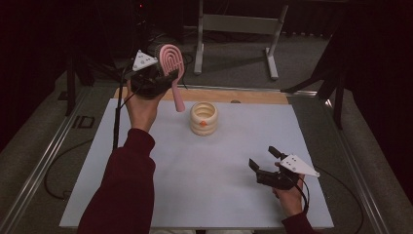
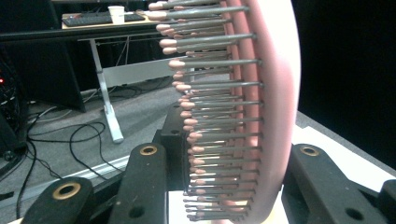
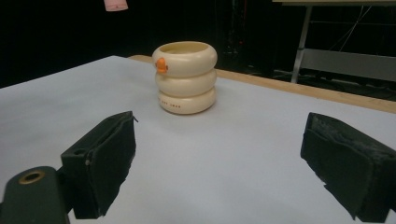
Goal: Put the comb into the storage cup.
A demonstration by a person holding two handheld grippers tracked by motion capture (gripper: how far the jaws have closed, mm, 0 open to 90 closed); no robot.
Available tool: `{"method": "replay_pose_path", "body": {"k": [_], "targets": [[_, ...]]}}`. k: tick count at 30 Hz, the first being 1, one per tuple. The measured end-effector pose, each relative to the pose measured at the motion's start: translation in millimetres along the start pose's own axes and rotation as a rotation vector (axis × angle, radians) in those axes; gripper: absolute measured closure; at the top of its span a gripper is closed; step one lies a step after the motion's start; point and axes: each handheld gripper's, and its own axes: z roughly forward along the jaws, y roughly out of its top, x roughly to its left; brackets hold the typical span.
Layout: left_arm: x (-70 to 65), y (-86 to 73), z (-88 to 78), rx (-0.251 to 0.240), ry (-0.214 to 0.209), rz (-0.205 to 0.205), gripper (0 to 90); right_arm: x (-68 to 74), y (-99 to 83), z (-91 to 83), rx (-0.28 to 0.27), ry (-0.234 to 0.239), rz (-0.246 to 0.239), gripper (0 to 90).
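The pink hairbrush [image 1: 173, 73] hangs in the air above the far left part of the table, head up and handle slanting down to the right. Its oval head has looped slots; in the left gripper view its rows of grey, pink-tipped bristles [image 2: 219, 121] point left

Dim room with black surroundings; overhead light falls on the pale tabletop [image 1: 204, 161], which shows no glare. Soft shadows lie beneath the cream ringed holder [image 1: 203, 118]. In the left gripper view, the pink brush [image 2: 261, 107] appears close and slightly soft.
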Motion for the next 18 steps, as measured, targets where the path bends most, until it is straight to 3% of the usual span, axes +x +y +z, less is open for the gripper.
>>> {"method": "replay_pose_path", "body": {"k": [18], "targets": [[-12.5,0.4,24.6,-0.020,-0.019,-0.008,63.9,-2.8,0.6,-3.3,-0.014,-0.006,0.022,10.4]]}}
